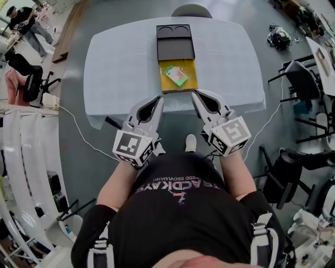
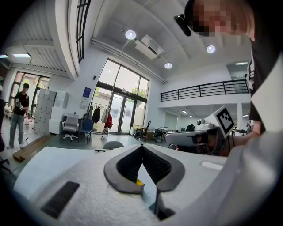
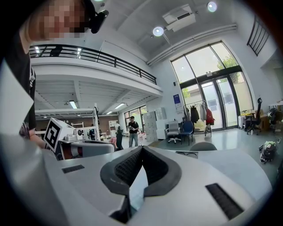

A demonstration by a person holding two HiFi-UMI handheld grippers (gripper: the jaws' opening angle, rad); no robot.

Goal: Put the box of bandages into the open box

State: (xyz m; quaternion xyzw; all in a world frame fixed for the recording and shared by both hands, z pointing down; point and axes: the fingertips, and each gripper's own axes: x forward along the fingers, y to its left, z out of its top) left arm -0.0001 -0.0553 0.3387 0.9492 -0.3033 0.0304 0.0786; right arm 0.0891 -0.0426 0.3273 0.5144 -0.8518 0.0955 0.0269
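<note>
The open box (image 1: 163,85) lies on the white-covered table (image 1: 120,68), its yellow inside facing up and its black lid (image 1: 175,44) folded away behind it. A small green and white box of bandages (image 1: 176,76) rests tilted inside the yellow part. My left gripper (image 1: 159,99) hovers at the table's near edge, just left of the open box, shut with nothing in it. My right gripper (image 1: 194,95) mirrors it just right of the box, also shut and empty. In the left gripper view the jaws (image 2: 142,146) meet at their tips; in the right gripper view the jaws (image 3: 141,148) do too.
A grey chair (image 1: 191,10) stands behind the table's far side. Office chairs (image 1: 301,78) crowd the right, and a red and black chair (image 1: 23,78) sits at the left. A white cable (image 1: 78,131) trails over the floor. A person (image 1: 23,23) stands far left.
</note>
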